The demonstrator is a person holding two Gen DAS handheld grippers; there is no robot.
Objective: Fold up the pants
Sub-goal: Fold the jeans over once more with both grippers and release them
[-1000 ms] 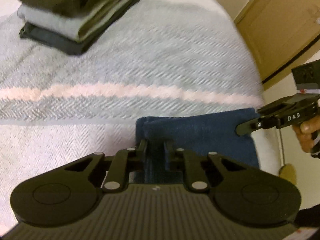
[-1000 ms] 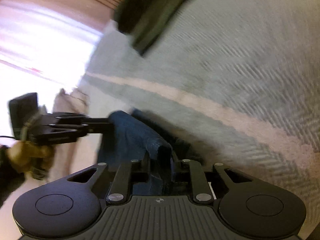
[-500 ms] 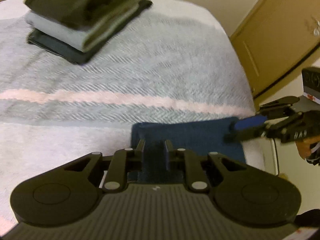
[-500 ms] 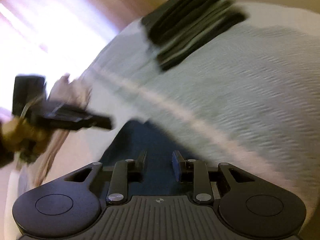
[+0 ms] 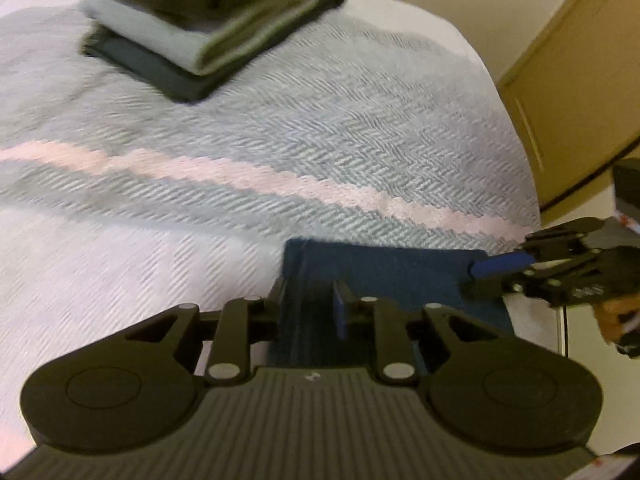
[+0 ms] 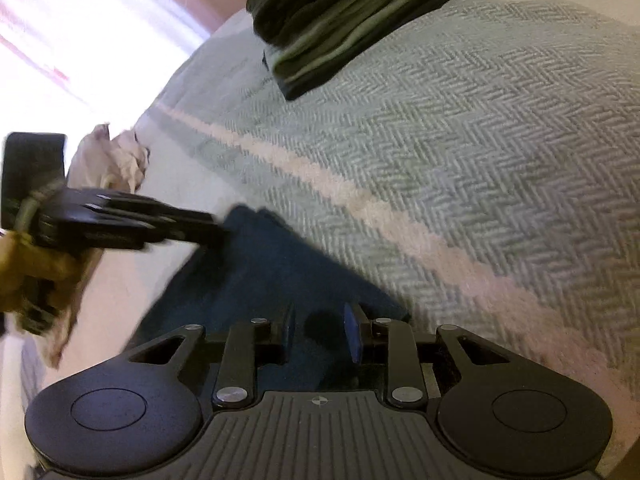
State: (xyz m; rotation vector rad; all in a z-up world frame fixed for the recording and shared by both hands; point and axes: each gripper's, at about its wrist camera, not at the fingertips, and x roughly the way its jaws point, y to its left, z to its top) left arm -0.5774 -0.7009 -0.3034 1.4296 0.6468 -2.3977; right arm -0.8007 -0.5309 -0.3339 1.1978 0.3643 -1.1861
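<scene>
A herringbone-woven blanket (image 5: pixel 360 128) in pale grey-green is covering the bed, with one soft pink stripe (image 5: pixel 280 182) running across it. Nothing here is acting as a container; the blanket is simply bearing the cloth.

At the far left of the left wrist view, a stack of folded garments (image 5: pixel 208 28) is sitting on the blanket: a dark slab at the bottom, a pale grey layer above it, olive and near-black layers on top, the edges squared but smeared by motion blur.

Nearer, the folded pants (image 5: pixel 384 268) are lying flat as a dark blue rectangle of denim-like cloth, on the near side of the pink stripe by the bed's edge, well apart from the stack.

The left gripper (image 5: pixel 310 300) is hanging over the pants' left end. Its jaws have just been opening; the cloth is showing in the gap, and the pads seem to be standing clear of it, though the blur makes that hard to confirm.

To the right, the right gripper (image 5: pixel 486 270) is reaching in at the pants' right corner. In its own view (image 6: pixel 320 330) its blue-faced pads are standing parted above the flat denim, gripping nothing; these jaws too have just been opening.

A tan wooden door (image 5: pixel 576 80) is standing beyond the bed. In the right wrist view, crumpled pale cloth (image 6: pixel 116 160) is lying at the bed's left edge.
</scene>
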